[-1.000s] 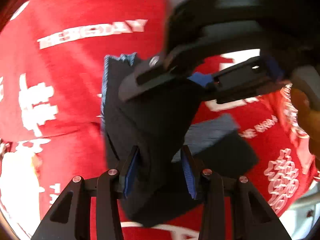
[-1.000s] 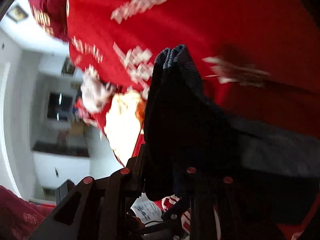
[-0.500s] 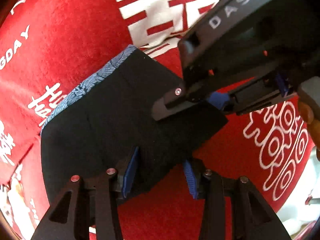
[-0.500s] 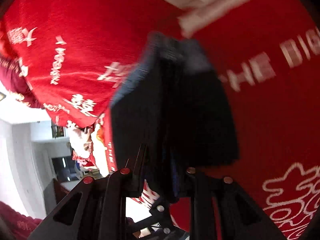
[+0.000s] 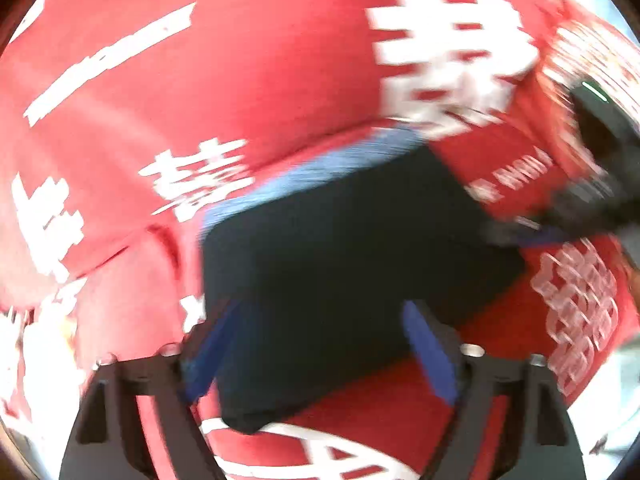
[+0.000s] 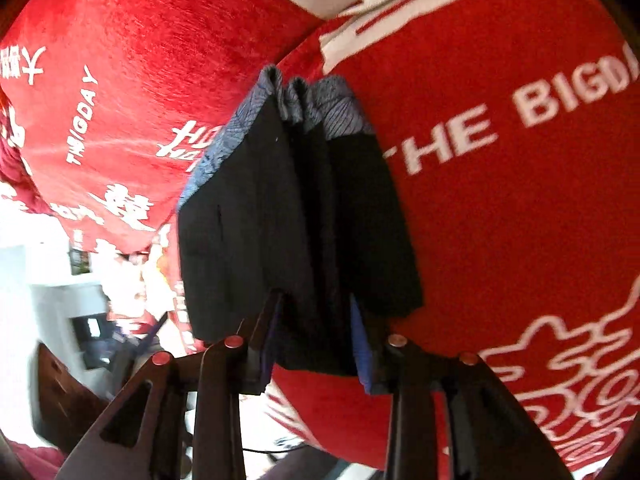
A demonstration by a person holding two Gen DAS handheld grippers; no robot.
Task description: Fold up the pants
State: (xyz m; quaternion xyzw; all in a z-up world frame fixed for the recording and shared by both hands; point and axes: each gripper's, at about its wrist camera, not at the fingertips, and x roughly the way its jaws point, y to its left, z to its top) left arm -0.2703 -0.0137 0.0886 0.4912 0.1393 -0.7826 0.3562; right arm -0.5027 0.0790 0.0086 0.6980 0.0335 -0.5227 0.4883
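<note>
Scene: dark pants (image 5: 344,272) with a blue patterned waistband (image 5: 320,168), folded into a thick rectangle, lying on a red cloth with white lettering (image 5: 248,80) that covers the worktop.
Left gripper (image 5: 324,348): my jaws stand wide, one blue pad on each side of the bundle's near edge, gripping nothing that I can see.
Right gripper (image 6: 316,340): my jaws are part-way apart around the stacked layers at the bundle's near end; I cannot tell whether the pads press the cloth.
Step in hand: I judge the fold nearly finished, the bundle being set down and let go.
Doing it well: part both jaws fully, draw straight back, so no layer drags loose.
Hard to make out: the left view is motion-blurred; the worktop's edges are hidden by the cloth; the bundle's underside is unseen.
</note>
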